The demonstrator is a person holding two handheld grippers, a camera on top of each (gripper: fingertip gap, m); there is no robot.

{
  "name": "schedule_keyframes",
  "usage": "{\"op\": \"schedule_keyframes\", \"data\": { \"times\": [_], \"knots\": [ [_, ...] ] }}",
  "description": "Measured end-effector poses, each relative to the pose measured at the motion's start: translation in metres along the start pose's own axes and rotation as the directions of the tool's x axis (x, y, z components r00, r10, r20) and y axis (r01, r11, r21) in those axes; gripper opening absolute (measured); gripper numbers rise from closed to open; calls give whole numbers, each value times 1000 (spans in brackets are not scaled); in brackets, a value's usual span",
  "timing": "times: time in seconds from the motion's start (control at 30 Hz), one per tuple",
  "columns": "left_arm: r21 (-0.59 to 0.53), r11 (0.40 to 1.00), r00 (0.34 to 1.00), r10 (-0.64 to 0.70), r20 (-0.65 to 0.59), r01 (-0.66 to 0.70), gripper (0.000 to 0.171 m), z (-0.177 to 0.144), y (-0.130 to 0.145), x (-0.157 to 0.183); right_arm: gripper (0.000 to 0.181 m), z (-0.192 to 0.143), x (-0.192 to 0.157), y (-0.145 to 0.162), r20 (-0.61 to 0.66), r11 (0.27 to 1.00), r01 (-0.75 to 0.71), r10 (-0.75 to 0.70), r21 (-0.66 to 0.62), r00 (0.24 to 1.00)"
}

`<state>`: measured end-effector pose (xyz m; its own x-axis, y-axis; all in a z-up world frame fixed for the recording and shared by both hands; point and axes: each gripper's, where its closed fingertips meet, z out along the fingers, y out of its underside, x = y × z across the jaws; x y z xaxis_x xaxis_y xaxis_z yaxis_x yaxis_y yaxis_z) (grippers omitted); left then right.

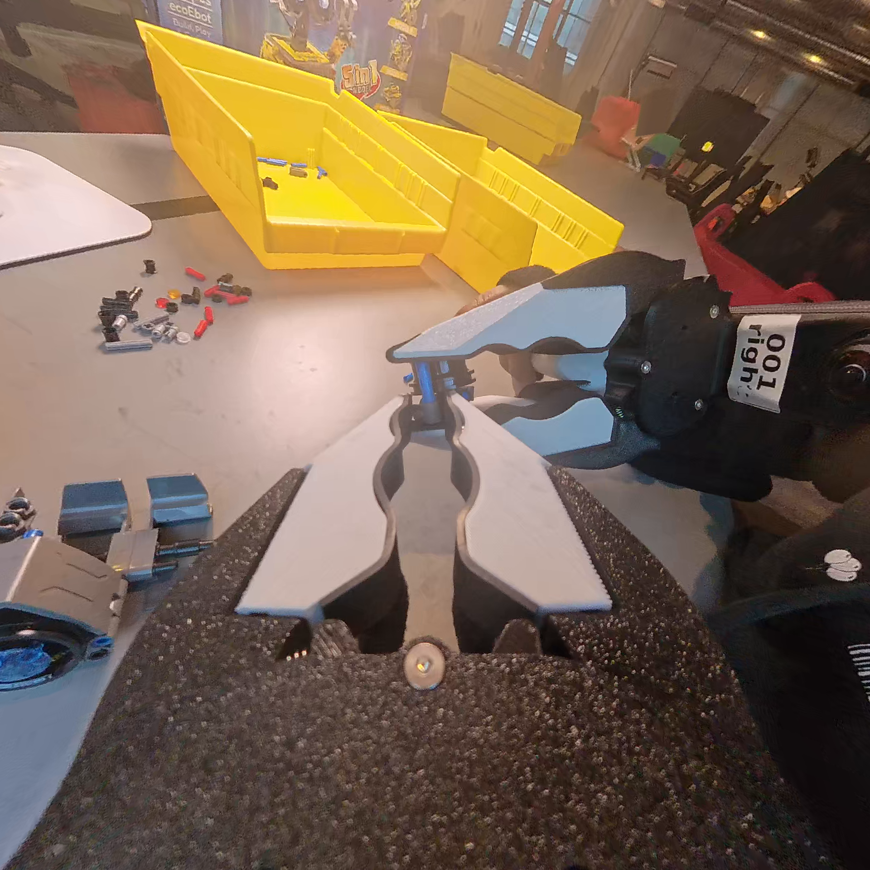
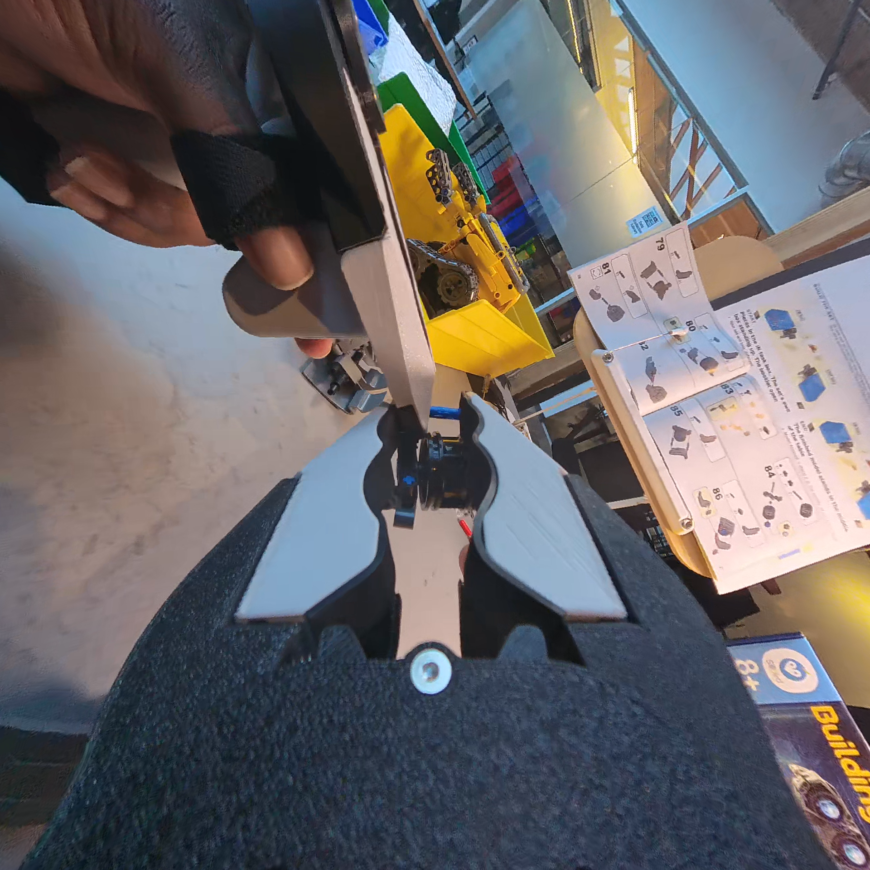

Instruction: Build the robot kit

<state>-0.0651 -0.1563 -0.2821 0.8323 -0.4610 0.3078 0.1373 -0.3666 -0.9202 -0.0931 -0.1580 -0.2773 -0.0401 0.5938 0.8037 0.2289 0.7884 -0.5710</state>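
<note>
A small assembly of black, blue and grey building parts (image 1: 430,387) is held between both grippers above the grey table (image 1: 292,376). My left gripper (image 1: 427,405) is shut on its lower end with its fingertips. My right gripper (image 1: 438,376) comes in from the right, held by a gloved hand, and clamps the same assembly from above and below. In the right wrist view, my right gripper (image 2: 426,416) holds a black round part with a blue cross axle (image 2: 445,471) in the notch of its fingers. One of the left gripper's fingers (image 2: 395,320) reaches down onto the assembly.
Two yellow bins (image 1: 358,235) (image 1: 532,221) stand at the back, the nearer one holding a few small parts. A pile of loose small parts (image 1: 165,310) and grey model pieces (image 1: 132,508) lie at the left. An open instruction booklet (image 2: 706,400), a yellow tracked model (image 2: 471,263) and a box (image 2: 809,734) stand nearby. Both grippers' tips are close together, under 4 cm apart. The yellow tracked model (image 2: 471,263) is about 30 centimetres from both grippers' fingertips.
</note>
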Motion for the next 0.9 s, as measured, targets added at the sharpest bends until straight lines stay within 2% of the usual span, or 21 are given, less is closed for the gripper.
{"op": "schedule_keyframes", "data": {
  "times": [0.2, 0.37, 0.47, 0.53, 0.57, 0.63, 0.73, 0.8, 0.9],
  "knots": [
    [9, 999, 999, 36, 1, -36, 9, -3, -2, 1, 27, 0, -1, -3, 32, 998, -46, 45, 49, 998],
    [29, 997, 997, 72, -4, -72, 7, -3, -7, 7, 29, -7, 1, -10, 112, 975, -199, 188, 102, 976],
    [66, 998, 997, 17, -75, -12, 7, -4, -11, 14, 24, -11, 3, -14, 142, 951, -278, 258, 138, 956],
    [136, 988, 978, -48, -201, 77, 14, -13, -23, 22, 24, -15, 9, -21, 172, 911, -371, 342, 179, 924],
    [193, 974, 962, -66, -266, 120, 27, -22, -35, 26, 25, -17, 14, -21, 179, 889, -418, 388, 185, 904],
    [245, 959, 944, -59, -326, 144, 37, -37, -47, 26, 24, -24, 26, -27, 213, 816, -525, 484, 240, 849],
    [147, 989, 957, 15, -290, 29, 49, -25, -24, 26, 25, -34, 37, -40, 306, 685, -660, 586, 309, 750],
    [100, 994, 949, 71, -306, -42, 51, -13, -12, 40, 26, -39, 36, -52, 373, 615, -713, 609, 337, 700],
    [144, 982, 935, 164, -315, -124, 40, -10, -17, 55, 25, -45, 33, -64, 403, 587, -722, 599, 367, 692]
  ]
}}
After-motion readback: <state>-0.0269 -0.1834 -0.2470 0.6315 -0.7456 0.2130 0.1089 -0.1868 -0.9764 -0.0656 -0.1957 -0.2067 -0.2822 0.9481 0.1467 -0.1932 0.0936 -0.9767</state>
